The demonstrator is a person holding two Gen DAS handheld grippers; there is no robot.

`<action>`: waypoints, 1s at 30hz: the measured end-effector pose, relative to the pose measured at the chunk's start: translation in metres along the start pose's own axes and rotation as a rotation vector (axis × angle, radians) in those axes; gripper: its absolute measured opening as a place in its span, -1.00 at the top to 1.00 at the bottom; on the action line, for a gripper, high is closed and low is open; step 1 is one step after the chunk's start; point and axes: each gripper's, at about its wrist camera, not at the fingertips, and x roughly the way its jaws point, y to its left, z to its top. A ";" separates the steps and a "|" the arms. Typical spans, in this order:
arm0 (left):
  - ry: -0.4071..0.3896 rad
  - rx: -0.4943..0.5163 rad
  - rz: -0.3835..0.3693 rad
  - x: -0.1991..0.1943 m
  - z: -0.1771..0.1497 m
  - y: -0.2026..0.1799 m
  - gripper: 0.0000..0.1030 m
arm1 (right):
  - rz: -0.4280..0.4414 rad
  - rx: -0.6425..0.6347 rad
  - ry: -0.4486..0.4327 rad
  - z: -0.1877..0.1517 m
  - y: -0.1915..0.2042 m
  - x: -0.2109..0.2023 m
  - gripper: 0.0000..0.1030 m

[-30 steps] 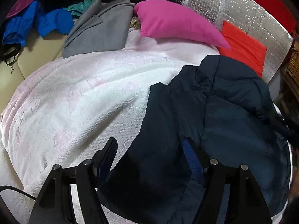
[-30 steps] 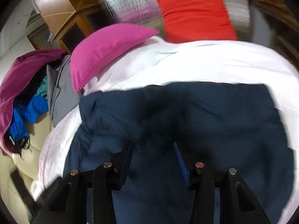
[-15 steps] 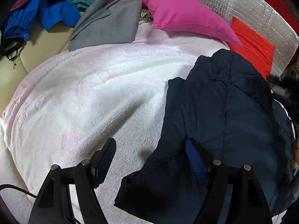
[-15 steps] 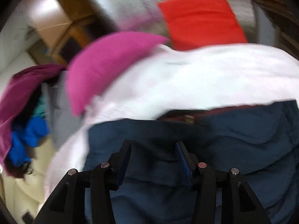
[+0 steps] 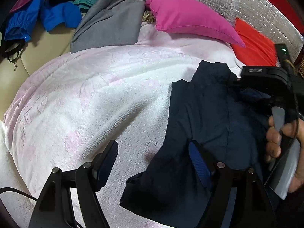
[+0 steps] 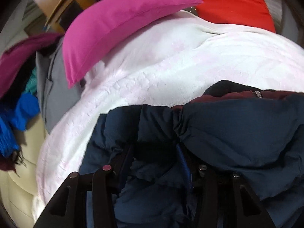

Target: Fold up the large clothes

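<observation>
Your navy padded jacket point(image 5: 205, 125) lies on the pale pink blanket point(image 5: 98, 95) at the 3 to 5 o'clock part of the left wrist view, and in the right wrist view it fills the lower half from 4 to 7 o'clock, with a dark red lining point(image 6: 233, 96) showing along its top edge.

Your right gripper point(image 6: 155, 157) has its fingers pushed into the jacket's folds. They stand at a middling gap and are closing, with bunched navy fabric between them; whether the pads already pinch it you cannot tell, since the cloth hides the tips. In the left wrist view that gripper's black body shows at 3 o'clock, with your right hand point(image 5: 281, 142) wrapped round its handle.

Your left gripper point(image 5: 153, 161) has its fingers wide. The left finger point(image 5: 106, 159) hangs over bare blanket and the right finger point(image 5: 199, 161) over the jacket's lower part, with the jacket's edge and blanket showing in the gap and nothing gripped.

Further out, a magenta pillow point(image 5: 190, 19) lies at 12 to 1 o'clock, a red cushion point(image 5: 254, 45) beside it at 2 o'clock against a silver quilted sheet point(image 5: 250, 5). A grey garment point(image 5: 110, 26) sits at 11 o'clock, and a blue garment point(image 5: 47, 17) lies beyond it at 10 o'clock.
</observation>
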 end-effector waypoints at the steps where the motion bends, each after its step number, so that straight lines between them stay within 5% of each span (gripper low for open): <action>1: -0.008 -0.003 0.008 -0.002 0.001 0.001 -0.52 | 0.014 0.009 -0.017 -0.003 -0.001 -0.005 0.04; 7: -0.128 0.010 0.053 -0.024 0.007 0.006 -0.52 | 0.080 0.065 -0.191 -0.005 -0.023 -0.079 0.00; 13: 0.010 0.011 0.090 0.006 0.002 0.011 -0.52 | -0.023 0.171 -0.297 -0.033 -0.114 -0.166 0.00; 19: -0.044 0.056 0.130 -0.004 -0.002 -0.005 -0.52 | -0.101 0.350 -0.303 -0.075 -0.221 -0.203 0.00; 22: -0.094 0.056 0.147 -0.012 -0.003 -0.009 -0.52 | -0.103 0.388 -0.228 -0.091 -0.254 -0.190 -0.02; 30: -0.132 0.105 0.137 -0.021 -0.009 -0.020 -0.52 | 0.030 0.367 -0.321 -0.127 -0.254 -0.232 -0.07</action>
